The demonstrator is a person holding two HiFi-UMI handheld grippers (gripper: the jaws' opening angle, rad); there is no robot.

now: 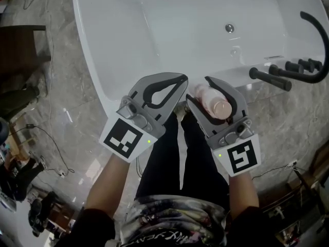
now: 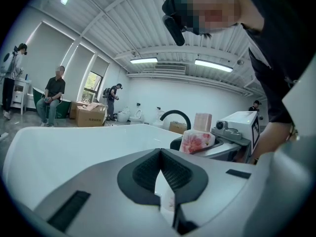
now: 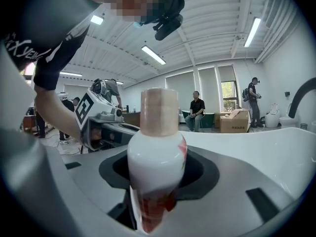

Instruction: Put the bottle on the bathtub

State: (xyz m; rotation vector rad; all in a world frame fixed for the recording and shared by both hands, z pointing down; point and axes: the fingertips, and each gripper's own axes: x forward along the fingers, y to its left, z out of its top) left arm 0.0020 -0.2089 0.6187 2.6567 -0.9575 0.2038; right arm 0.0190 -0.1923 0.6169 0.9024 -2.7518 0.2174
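A white bottle (image 1: 209,99) with red flowers and a beige cap stands upright between the jaws of my right gripper (image 1: 198,89), which is shut on its body. The right gripper view has the bottle (image 3: 157,162) filling the middle, and it hides the tips of that gripper (image 3: 159,158). My left gripper (image 1: 182,80) is shut with nothing in it; its jaw tips meet (image 2: 160,150). Both grippers hover side by side over the near rim of the white bathtub (image 1: 88,50). The left gripper view shows the bottle (image 2: 196,139) to the right, above the tub rim (image 2: 74,142).
A black tap (image 1: 288,76) with a curved spout is mounted on the tub's right side. The marble floor around the tub has cables (image 1: 49,138) and dark furniture (image 1: 20,45) on the left. Several people and cardboard boxes (image 2: 90,115) are far behind.
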